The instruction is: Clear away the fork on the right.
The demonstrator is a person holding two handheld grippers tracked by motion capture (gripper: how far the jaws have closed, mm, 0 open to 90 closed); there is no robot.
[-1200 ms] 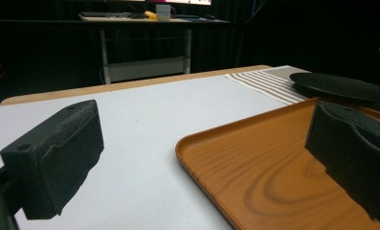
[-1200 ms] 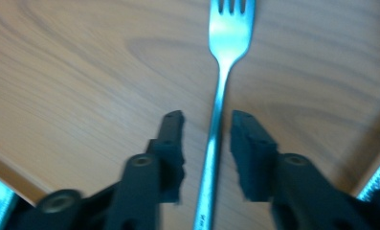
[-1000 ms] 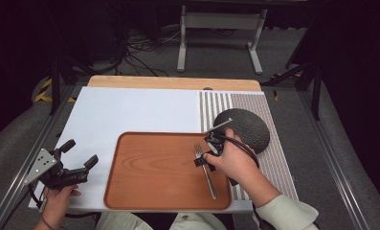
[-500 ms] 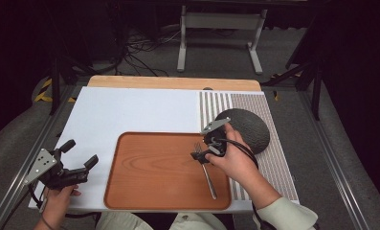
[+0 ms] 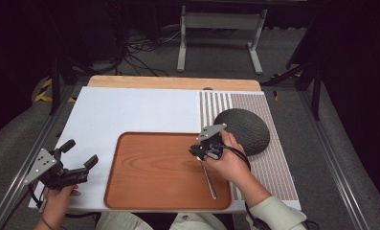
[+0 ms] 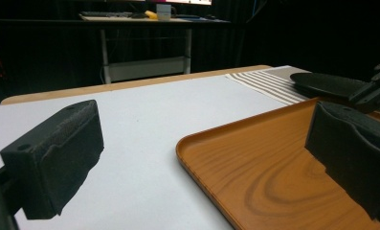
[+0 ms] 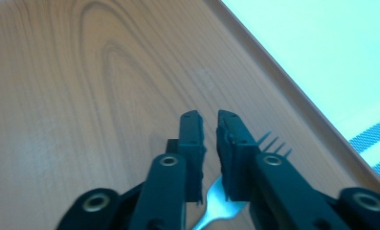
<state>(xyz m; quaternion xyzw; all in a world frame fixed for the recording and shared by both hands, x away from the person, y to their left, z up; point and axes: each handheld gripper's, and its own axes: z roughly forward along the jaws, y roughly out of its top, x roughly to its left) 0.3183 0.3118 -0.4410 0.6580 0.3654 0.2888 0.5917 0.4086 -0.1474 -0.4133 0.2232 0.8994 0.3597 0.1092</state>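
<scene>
Right gripper view: the right gripper point(image 7: 207, 117) has just closed on the fork point(image 7: 216, 213); lift it level off the tray point(image 5: 130, 191), while the left gripper point(image 5: 80, 153) waits, apart

Table point(image 5: 130, 82) bears white sheet point(image 5: 130, 112), tray point(image 5: 154, 167), mat point(image 5: 273, 158)

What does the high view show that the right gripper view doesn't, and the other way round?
High view: the left tongs, open, the dark round plate and the whole handle of the fork. Right gripper view: the tines close up, and the fork's neck between pads that have just been closing. Both: the right tongs, the fork, the wooden tray and the white mat.
</scene>
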